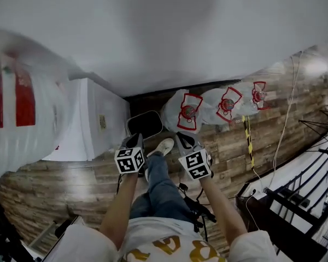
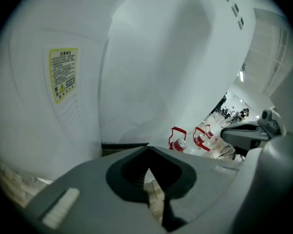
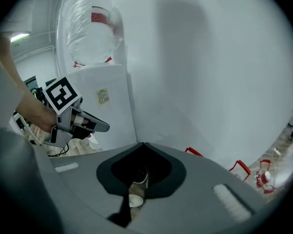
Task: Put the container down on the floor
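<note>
Wood-plank floor [image 1: 71, 184] runs up to a plain white wall. The left hand-held gripper [image 2: 149, 150] has its jaws pressed together at the tips with nothing between them. The right hand-held gripper [image 3: 142, 145] is the same, closed and empty. Both hang side by side above the person's leg. Just ahead of them is a white shoe [image 1: 164, 146]. Beyond it the dark container [image 1: 145, 124] rests on the floor, tucked between the white cabinet [image 1: 98, 119] and the nearest wrapped water jug [image 1: 186, 111]. It looks already set down. The main risk now is probably the shoe: a step forward could knock the container into the jug. Loose cables [image 1: 287, 119] lie on the floor to the right, and a backward step could catch on them.
</note>
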The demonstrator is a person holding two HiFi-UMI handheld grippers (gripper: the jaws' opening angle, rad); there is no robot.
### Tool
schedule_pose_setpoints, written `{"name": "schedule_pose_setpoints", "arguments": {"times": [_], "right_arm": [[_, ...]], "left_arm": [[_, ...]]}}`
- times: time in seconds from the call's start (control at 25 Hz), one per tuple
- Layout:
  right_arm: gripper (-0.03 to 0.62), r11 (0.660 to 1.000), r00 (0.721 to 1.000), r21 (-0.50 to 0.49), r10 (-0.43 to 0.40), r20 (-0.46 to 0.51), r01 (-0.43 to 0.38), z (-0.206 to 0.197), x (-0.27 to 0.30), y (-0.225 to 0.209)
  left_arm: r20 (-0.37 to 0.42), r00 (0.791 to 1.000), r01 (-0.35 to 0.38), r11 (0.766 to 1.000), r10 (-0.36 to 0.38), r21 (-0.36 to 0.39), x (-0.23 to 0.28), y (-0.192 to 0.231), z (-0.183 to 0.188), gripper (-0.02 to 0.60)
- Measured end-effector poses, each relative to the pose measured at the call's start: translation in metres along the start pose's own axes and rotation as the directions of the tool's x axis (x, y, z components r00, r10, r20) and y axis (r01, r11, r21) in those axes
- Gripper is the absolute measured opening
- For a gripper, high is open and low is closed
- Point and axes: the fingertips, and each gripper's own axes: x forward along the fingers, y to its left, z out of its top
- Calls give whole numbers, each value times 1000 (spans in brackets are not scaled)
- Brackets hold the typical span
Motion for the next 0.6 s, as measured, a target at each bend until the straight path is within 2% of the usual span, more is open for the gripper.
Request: {"name": "schedule_pose_setpoints", "arguments": {"times": [0.2,0.32,0.48,0.6], "right_arm": [[28,999,998,-4,-32,58,32,32,-37,4],[28,996,991,64,-65,113,58,50,-57,1],[28,989,981,120,-103,162,84,64,-81,5],[28,990,975,113,-109,196,88,79,-96,20]], "left_arm": [[26,996,89,996,-89,18,-38,-27,23,2],[66,987,143,985,-149,92,-59,-45,41,2],[102,986,109,977,-129,183,-86,-53,61,0],[144,975,143,974,-169,175,-115,-60,79,0]]}}
